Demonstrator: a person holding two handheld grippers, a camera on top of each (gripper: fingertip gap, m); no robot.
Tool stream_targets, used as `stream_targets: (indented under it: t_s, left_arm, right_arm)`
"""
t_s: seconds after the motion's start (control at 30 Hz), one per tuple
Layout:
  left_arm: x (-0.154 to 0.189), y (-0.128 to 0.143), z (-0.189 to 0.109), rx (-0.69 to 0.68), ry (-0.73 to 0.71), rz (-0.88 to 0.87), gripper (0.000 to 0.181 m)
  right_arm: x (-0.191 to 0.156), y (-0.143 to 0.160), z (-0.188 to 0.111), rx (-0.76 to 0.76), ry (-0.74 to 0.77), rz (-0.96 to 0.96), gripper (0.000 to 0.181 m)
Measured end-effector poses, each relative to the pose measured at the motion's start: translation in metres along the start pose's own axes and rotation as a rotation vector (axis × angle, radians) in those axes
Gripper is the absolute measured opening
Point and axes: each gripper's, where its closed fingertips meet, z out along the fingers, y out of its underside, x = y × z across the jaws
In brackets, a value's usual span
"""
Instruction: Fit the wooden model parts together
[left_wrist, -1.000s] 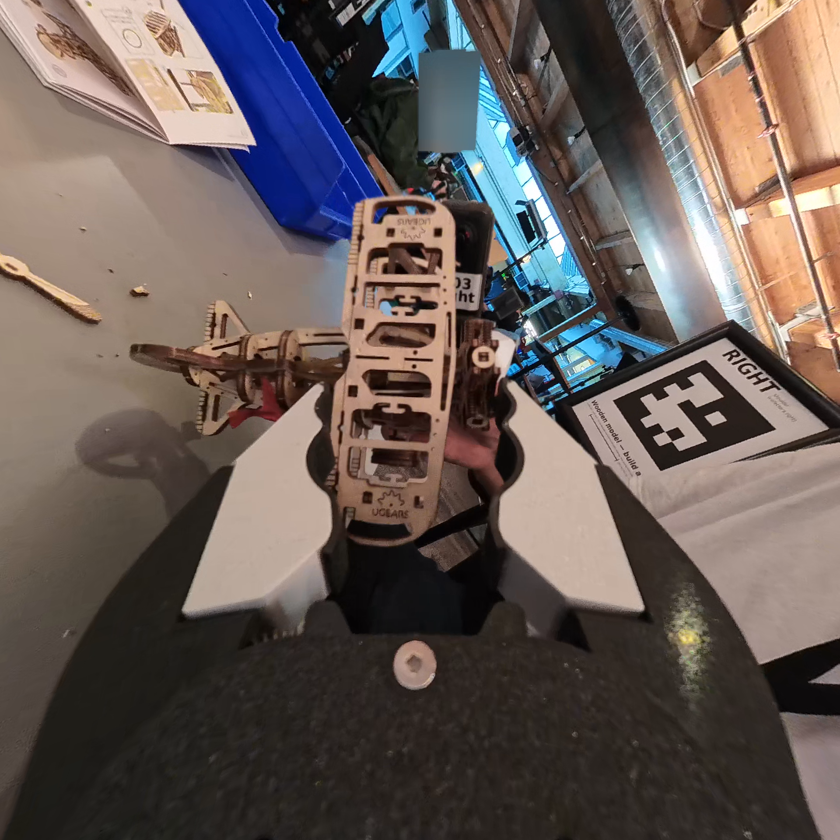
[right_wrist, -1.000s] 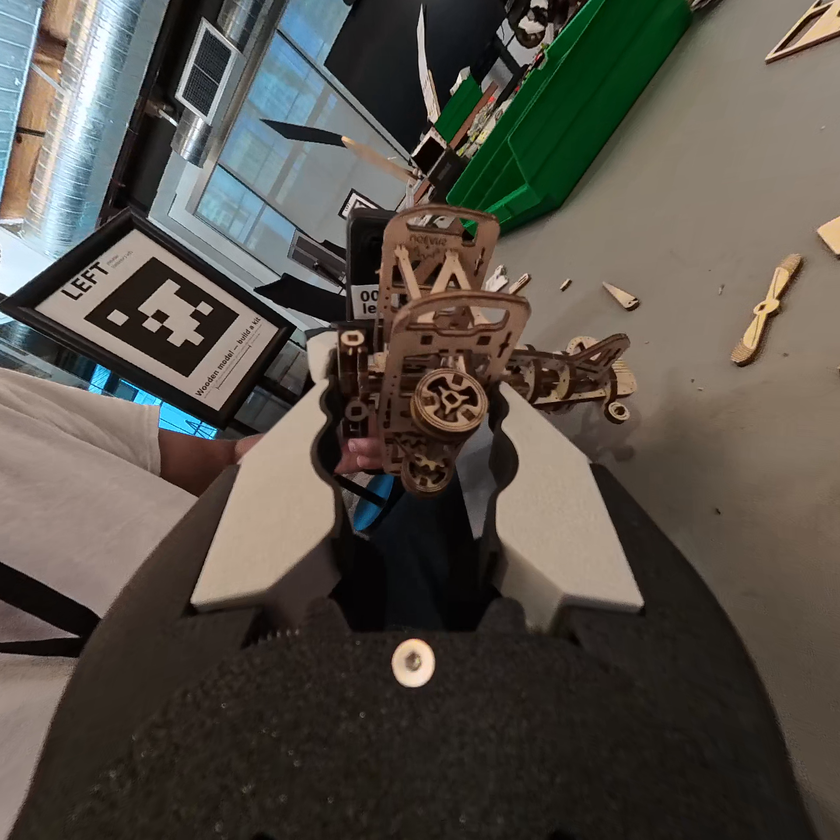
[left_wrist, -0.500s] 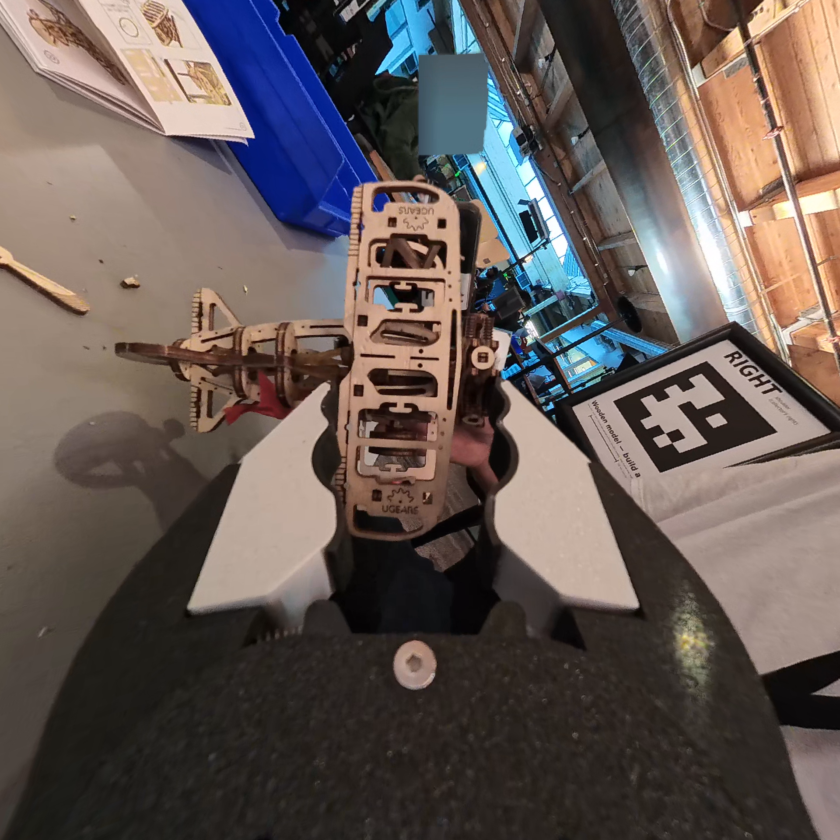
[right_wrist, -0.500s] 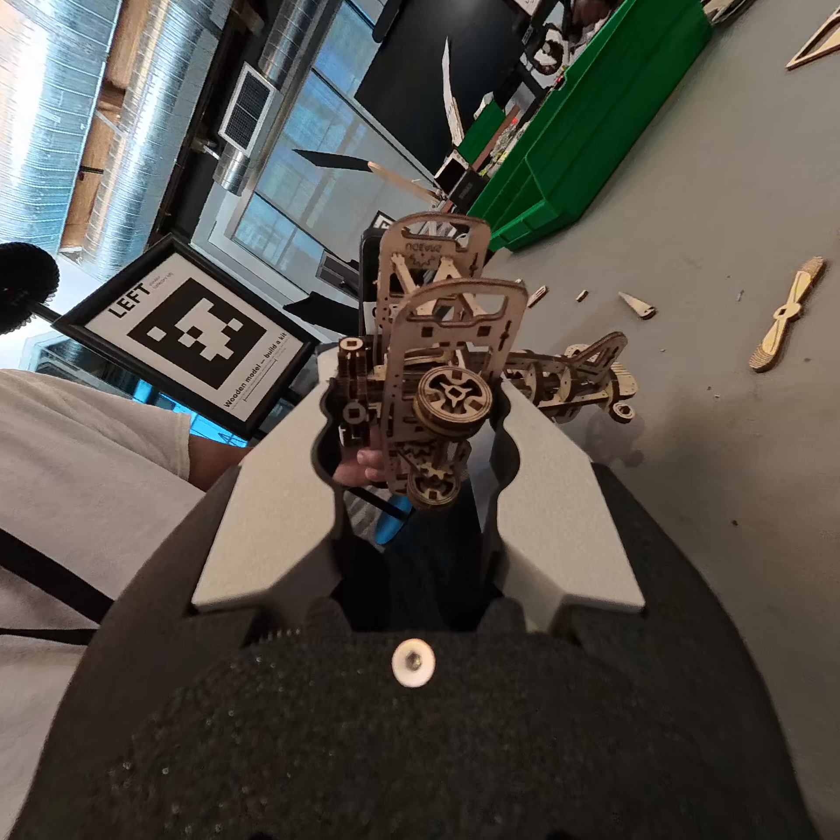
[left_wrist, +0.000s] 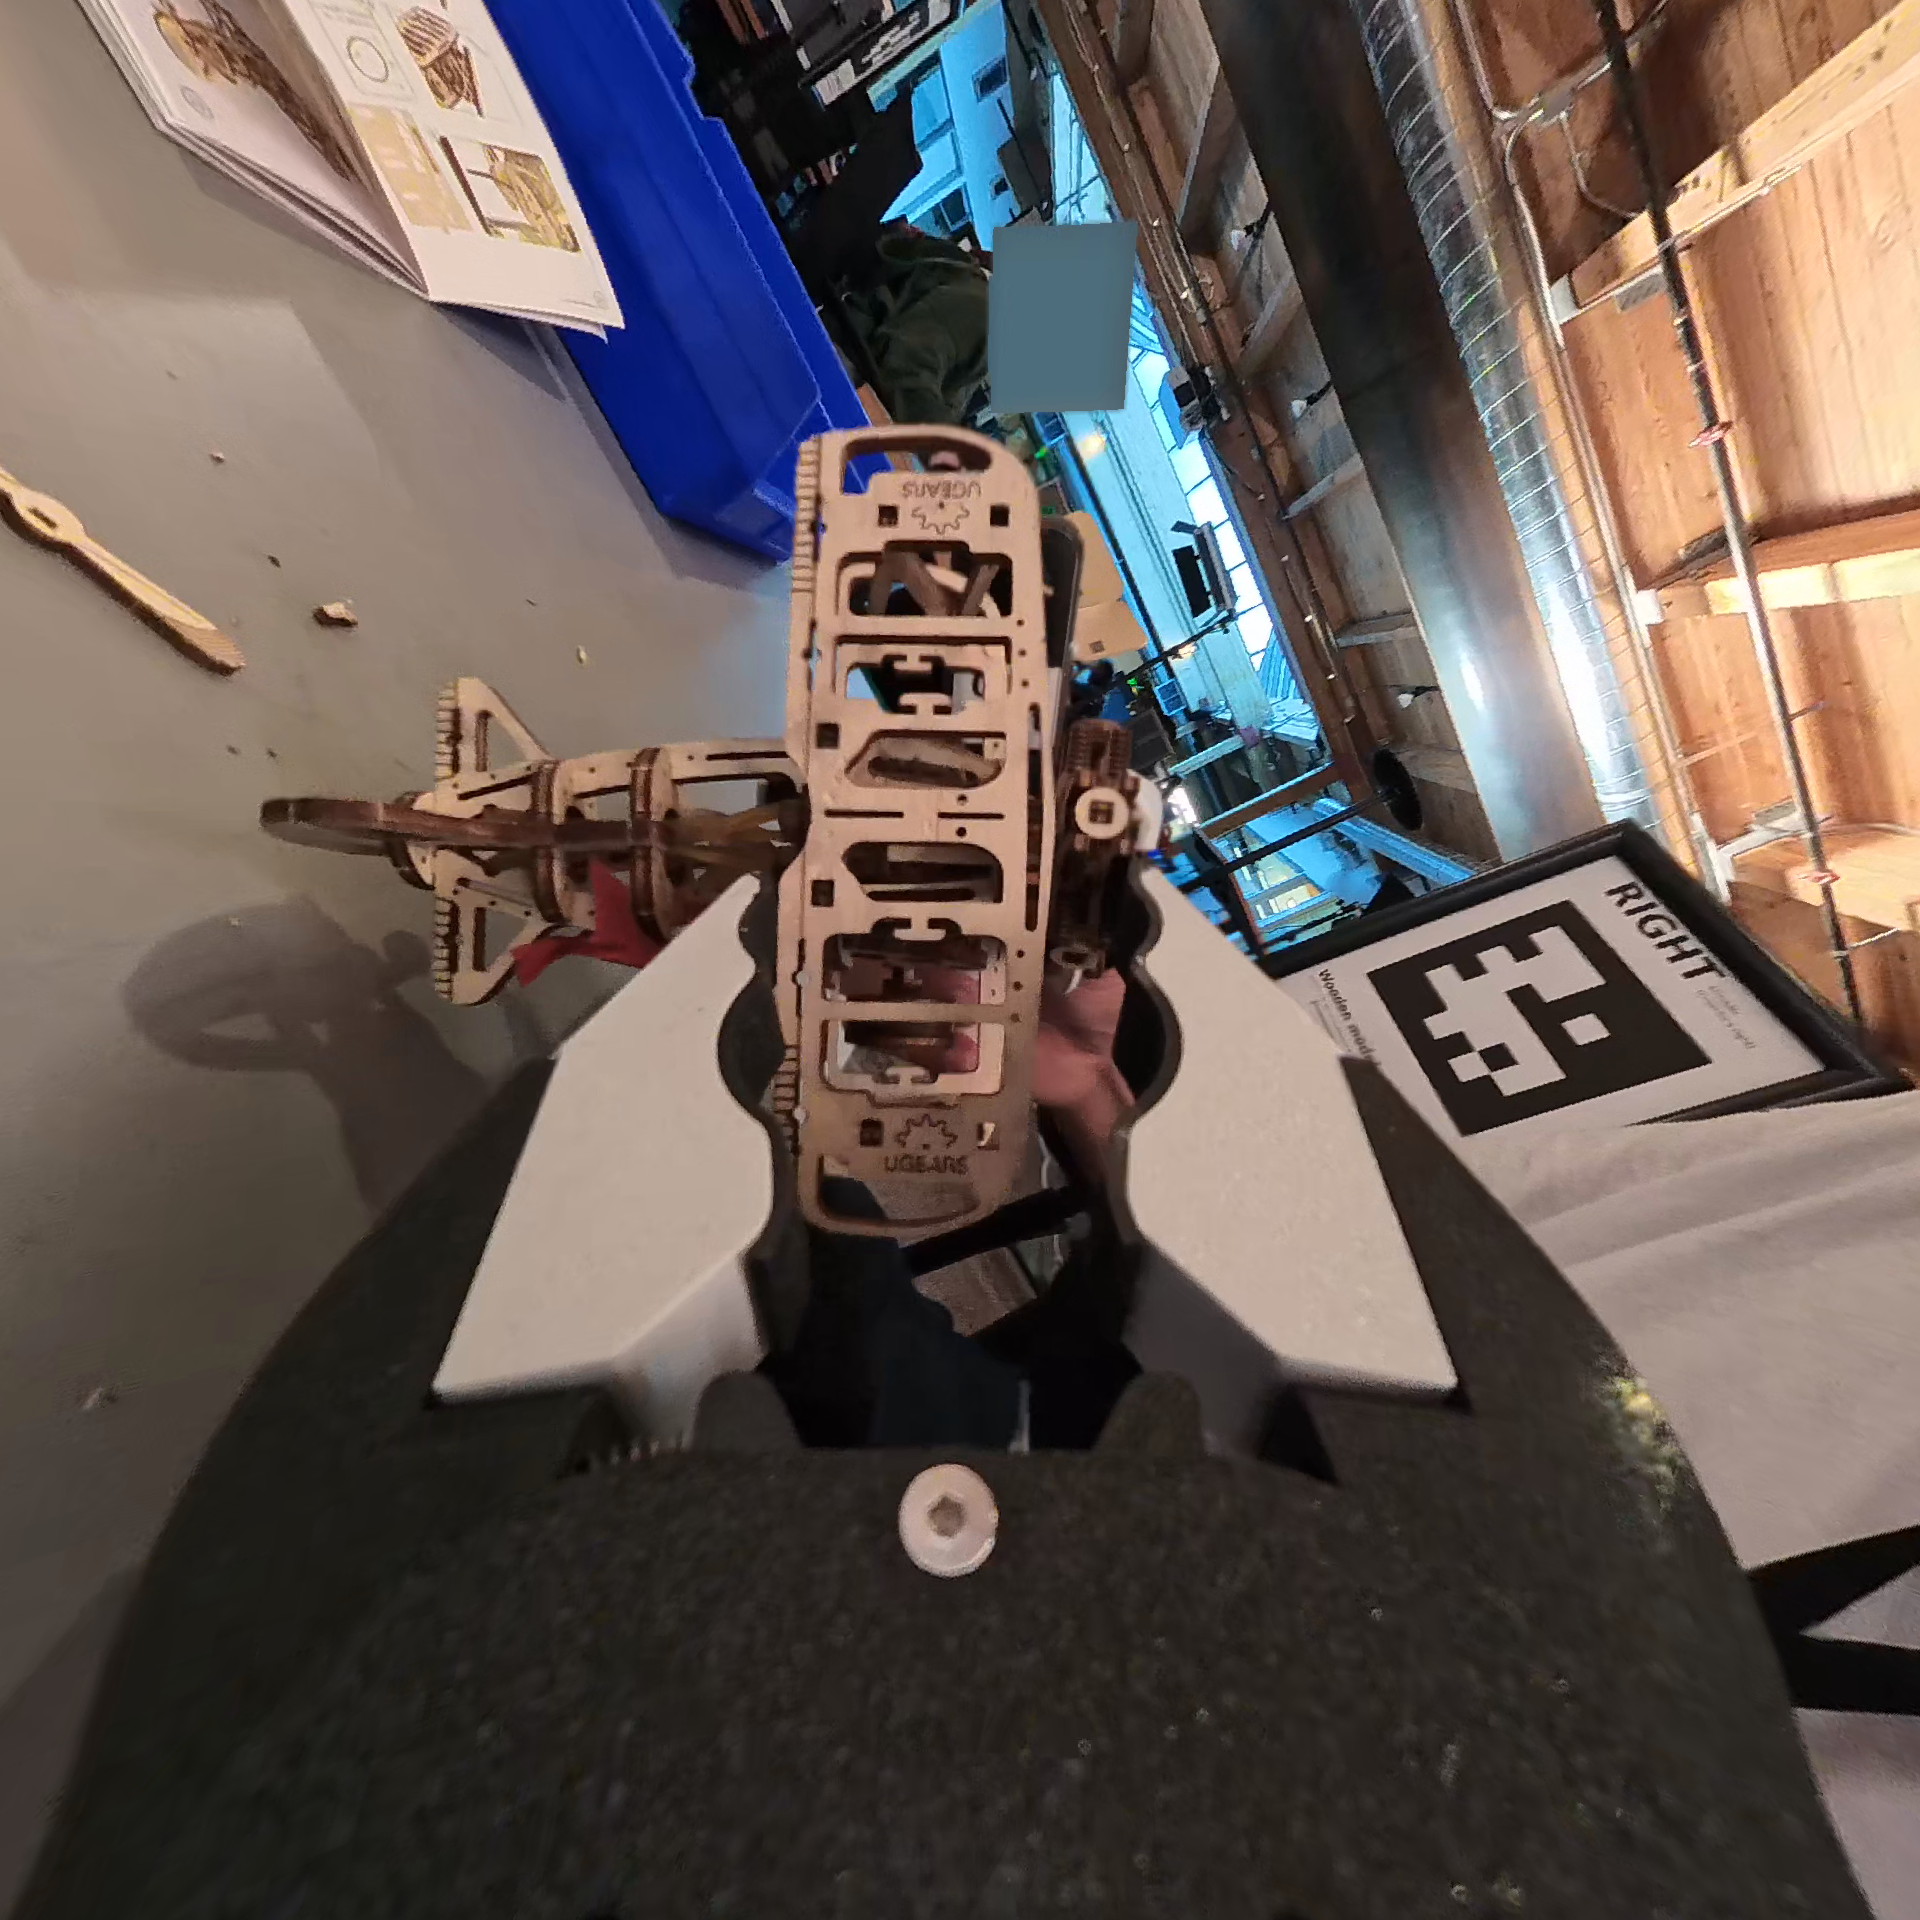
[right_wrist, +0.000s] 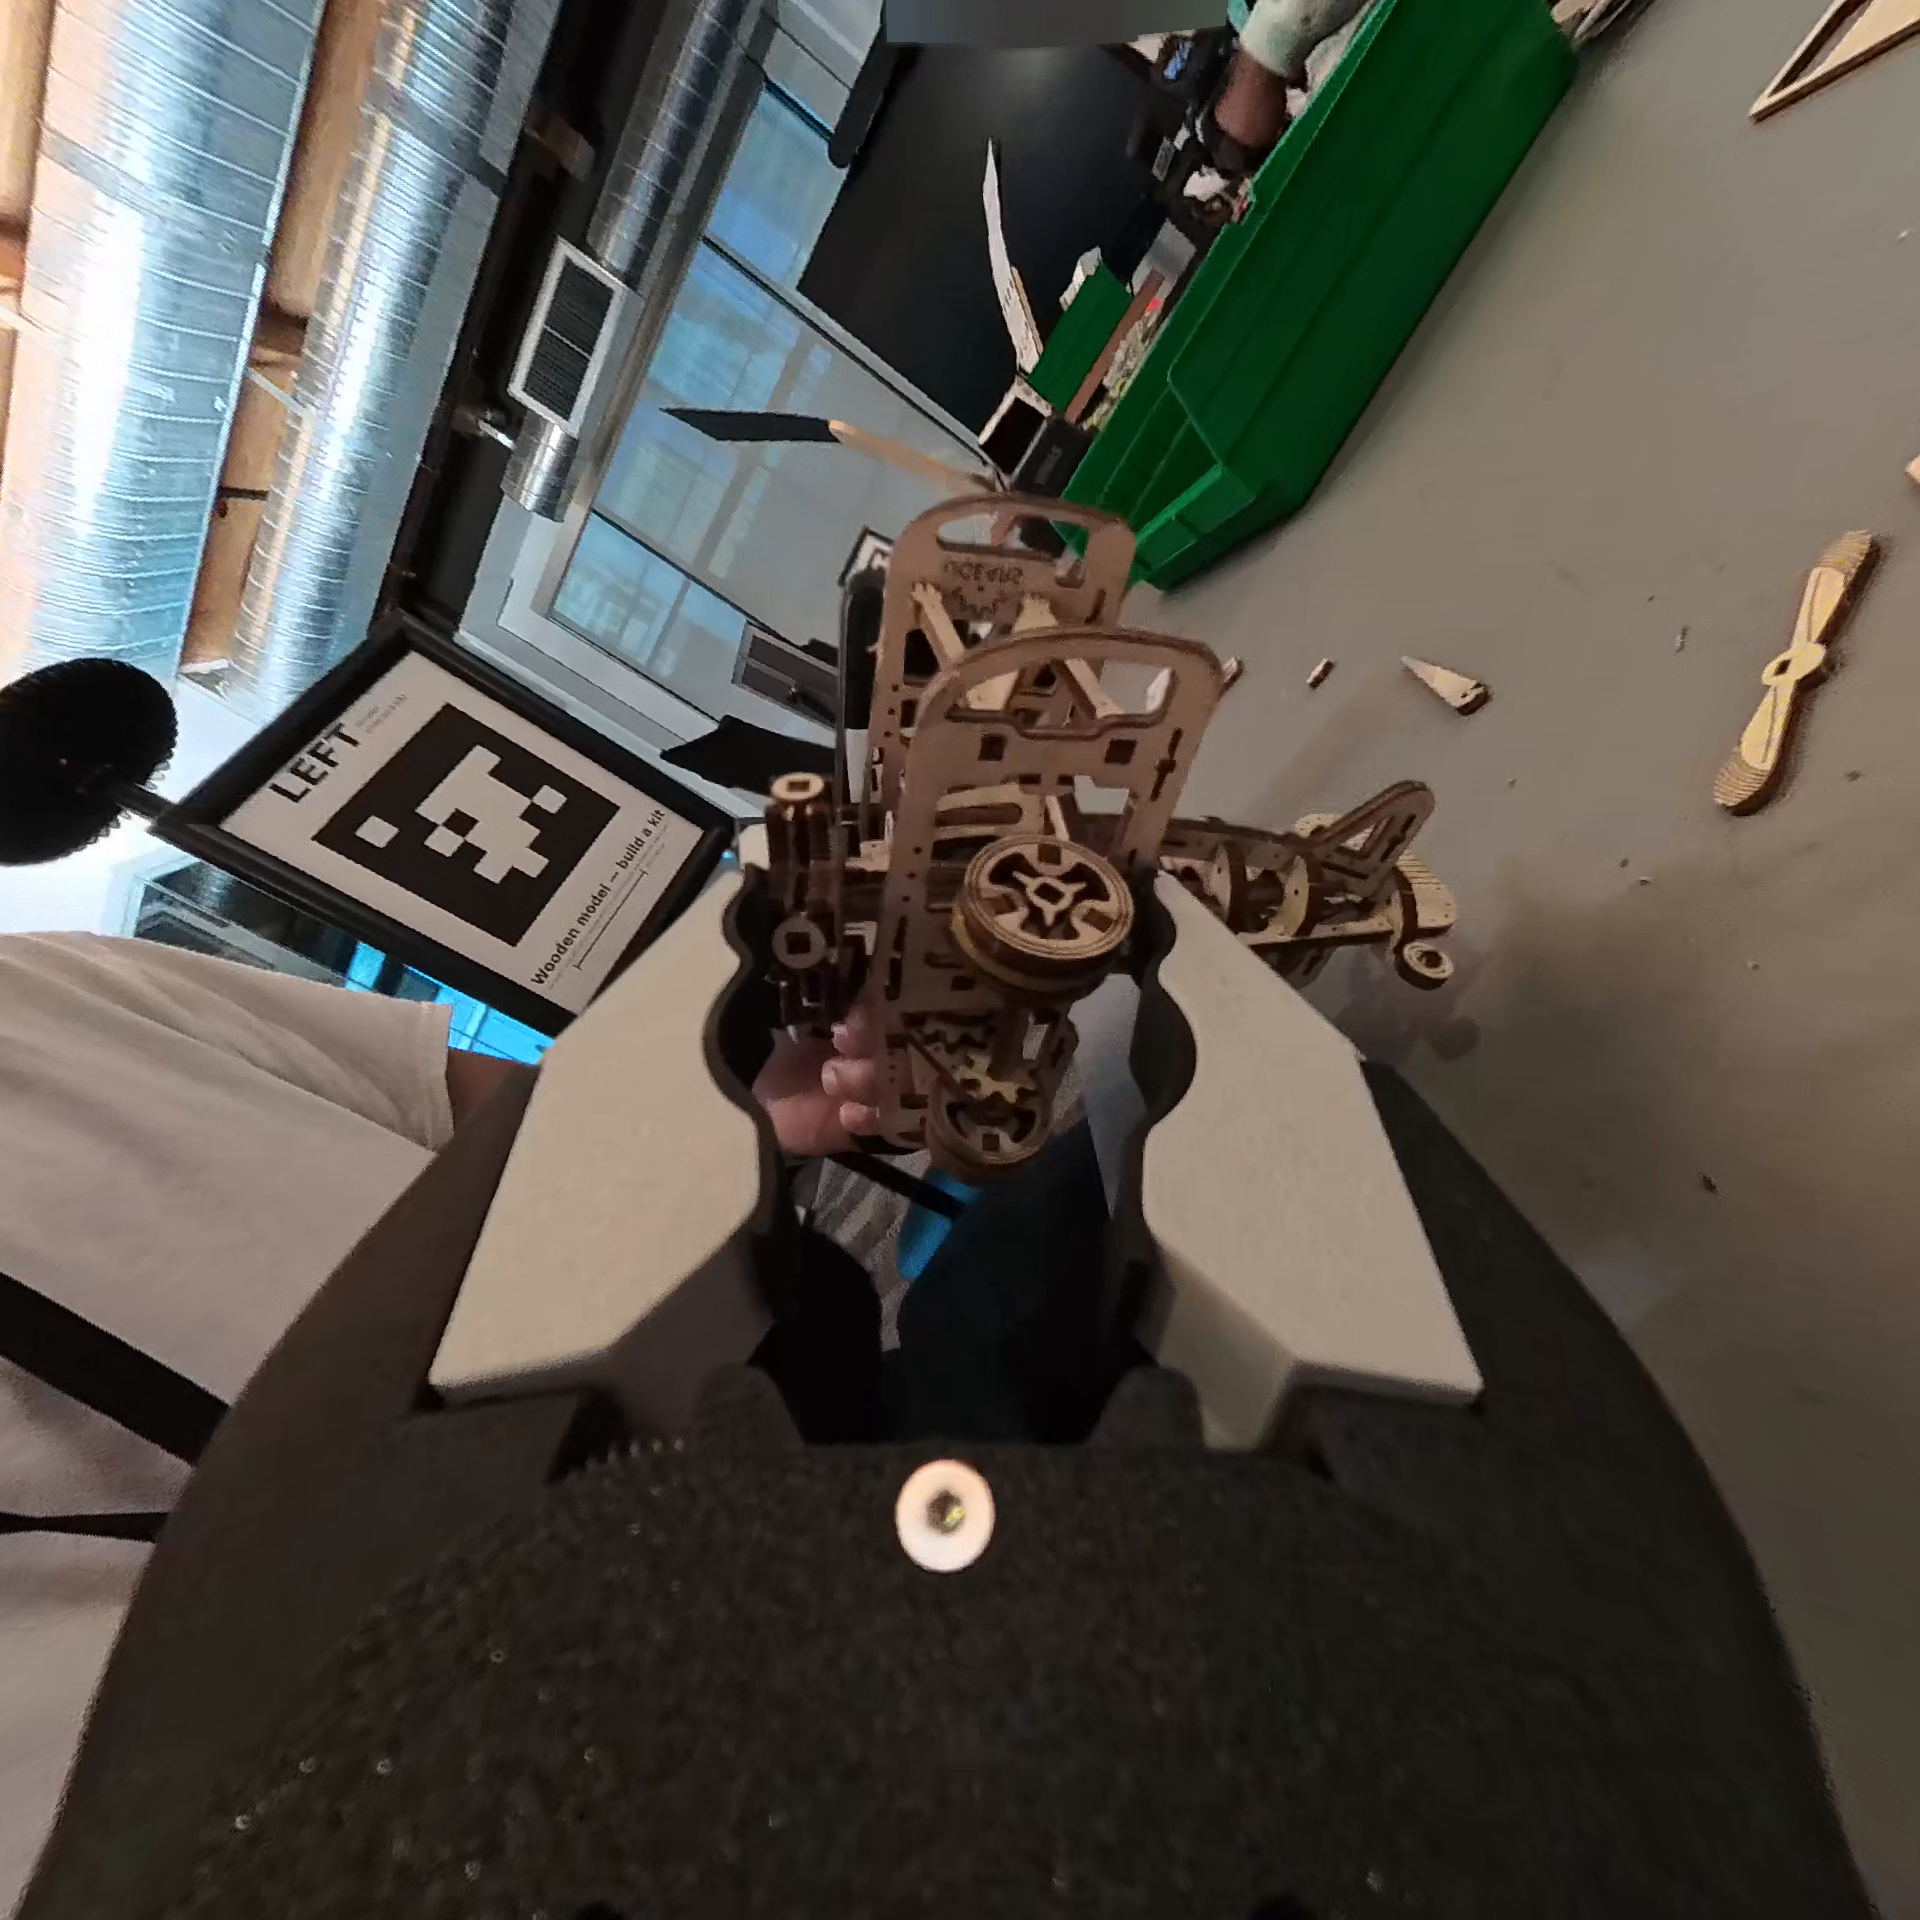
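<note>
A wooden biplane model (left_wrist: 914, 831) is held in the air above the grey table (left_wrist: 208, 436), between both grippers. In the left wrist view its slotted wing panel faces me and the tail (left_wrist: 488, 842) points left. My left gripper (left_wrist: 948, 904) is shut on the model's body, one finger on each side. In the right wrist view the model (right_wrist: 997, 831) shows its two wings, a wheel (right_wrist: 1044, 914) and the tail to the right. My right gripper (right_wrist: 945, 935) is shut on it from the opposite side. A person's fingers (right_wrist: 842, 1081) show behind the model.
A blue bin (left_wrist: 665, 260), an open instruction booklet (left_wrist: 364, 145) and a loose wooden piece (left_wrist: 114, 582) lie on the table's left part. A green bin (right_wrist: 1299, 291), a wooden propeller (right_wrist: 1797, 686) and small scraps (right_wrist: 1444, 686) lie on the right. Framed marker cards (left_wrist: 1558, 1008) (right_wrist: 447, 821) sit on the grippers.
Both grippers keep their hold on the model. The pair has tilted and shifted slightly, so the table and background slid in both views. Nothing was let go.
</note>
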Motion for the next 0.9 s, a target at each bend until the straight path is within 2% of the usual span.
stream_targets:
  t_s: [0.07,0.2,0.33,0.43,0.9]
  left_arm:
    - [-0.001,0.001,0.0,0.001,0.011,-0.034,0.059]
    - [0.004,-0.001,0.001,0.028,0.077,-0.115,0.058]
    - [0.004,-0.001,0.0,0.025,0.066,-0.106,0.058]
    - [0.011,0.0,0.0,0.008,0.076,-0.054,0.062]
    - [0.014,0.0,-0.001,0.017,0.055,-0.013,0.063]
  right_arm:
    - [0.0,0.002,-0.001,-0.021,0.003,0.002,0.073]
    - [-0.007,-0.002,-0.007,-0.005,-0.074,0.06,0.071]
    - [-0.007,-0.002,-0.006,-0.001,-0.075,0.057,0.071]
    - [-0.012,-0.003,-0.008,0.007,-0.099,0.055,0.061]
    - [-0.015,0.002,-0.009,-0.015,-0.111,0.038,0.06]
